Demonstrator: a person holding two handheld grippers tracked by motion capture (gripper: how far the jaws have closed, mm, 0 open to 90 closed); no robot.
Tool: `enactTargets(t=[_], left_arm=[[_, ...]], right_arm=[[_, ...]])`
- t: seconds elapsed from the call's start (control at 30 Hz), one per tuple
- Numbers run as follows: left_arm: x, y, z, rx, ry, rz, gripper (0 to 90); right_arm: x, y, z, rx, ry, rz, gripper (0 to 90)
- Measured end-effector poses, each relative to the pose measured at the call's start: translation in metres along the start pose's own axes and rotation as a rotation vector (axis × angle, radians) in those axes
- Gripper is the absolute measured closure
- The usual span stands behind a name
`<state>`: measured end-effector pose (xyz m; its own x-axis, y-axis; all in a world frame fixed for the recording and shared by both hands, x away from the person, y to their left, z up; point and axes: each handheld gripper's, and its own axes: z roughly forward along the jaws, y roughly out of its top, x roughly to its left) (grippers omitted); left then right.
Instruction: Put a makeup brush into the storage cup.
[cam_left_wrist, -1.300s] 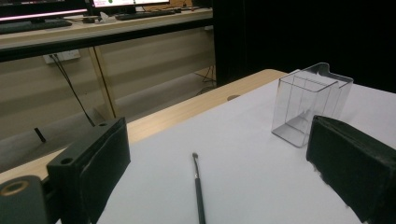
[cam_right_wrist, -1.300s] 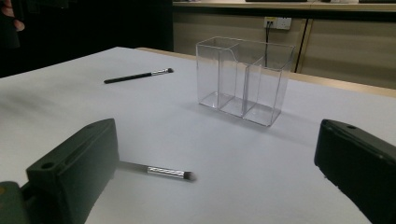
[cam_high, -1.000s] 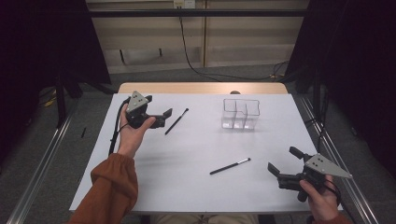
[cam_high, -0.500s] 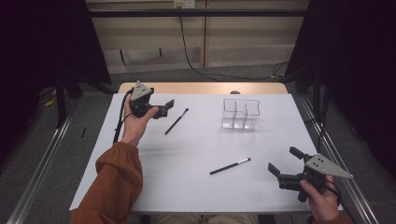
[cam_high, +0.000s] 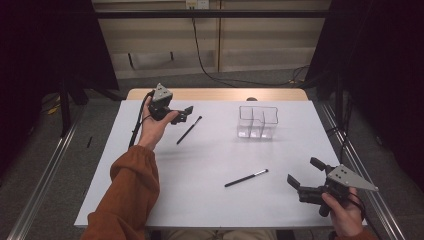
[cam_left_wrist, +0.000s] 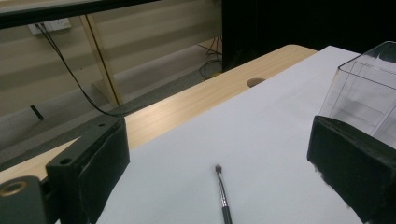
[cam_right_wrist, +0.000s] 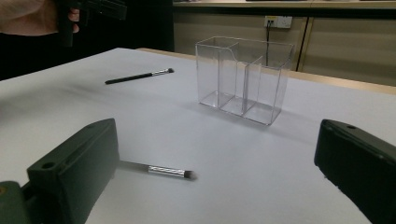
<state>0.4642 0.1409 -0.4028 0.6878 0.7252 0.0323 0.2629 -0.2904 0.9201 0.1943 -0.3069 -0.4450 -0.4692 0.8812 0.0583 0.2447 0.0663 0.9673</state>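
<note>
A: Brushes first. Where do they lie, taking the clear organizer as the landmark?

B: Two thin makeup brushes. One brush lies to the left of the organizer, well apart from it. The other brush lies on the near side of the organizer, toward the person.

A: And the tools?

B: The left tool hangs just above the left brush, jaws apart and holding nothing. In the left gripper view that brush sits between the jaws, its long axis running away from the camera, bristle tip at the far end. The right tool is near the counter's front right corner, jaws also wide apart and empty, with the near brush to its left.

A: So which hand goes first?

B: I judge the left; it is much closer to its brush. The handle lies along the tool's line of sight, so the jaws would close across it.

A: Surface and room?

B: White counter, bare apart from these things, with a wooden strip at the far edge. Beyond is grey floor, a pale wall with a cable, and dark curtains at the sides.
</note>
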Motion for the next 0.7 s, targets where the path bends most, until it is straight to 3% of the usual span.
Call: enactTargets(t=[0.13, 0.23, 0.3, 0.63, 0.7], left_arm=[[0.003, 0.005, 0.004, 0.035, -0.005, -0.029, 5.6], [0.002, 0.010, 0.007, 0.091, 0.003, 0.009, 5.6], [0.002, 0.011, 0.009, 0.120, -0.001, 0.001, 5.6], [0.002, 0.009, 0.017, 0.362, -0.033, 0.041, 5.6], [0.003, 0.008, 0.018, 0.401, -0.072, 0.024, 10.0]], right_arm=[[0.001, 0.000, 0.001, 0.001, 0.000, 0.005, 0.0], [0.001, 0.000, 0.000, 0.001, 0.002, 0.005, 0.0], [0.000, 0.000, 0.000, 0.001, 0.002, 0.005, 0.0], [0.001, 0.000, 0.000, 0.001, 0.004, 0.010, 0.0], [0.001, 0.000, 0.001, 0.003, 0.005, 0.009, 0.0]])
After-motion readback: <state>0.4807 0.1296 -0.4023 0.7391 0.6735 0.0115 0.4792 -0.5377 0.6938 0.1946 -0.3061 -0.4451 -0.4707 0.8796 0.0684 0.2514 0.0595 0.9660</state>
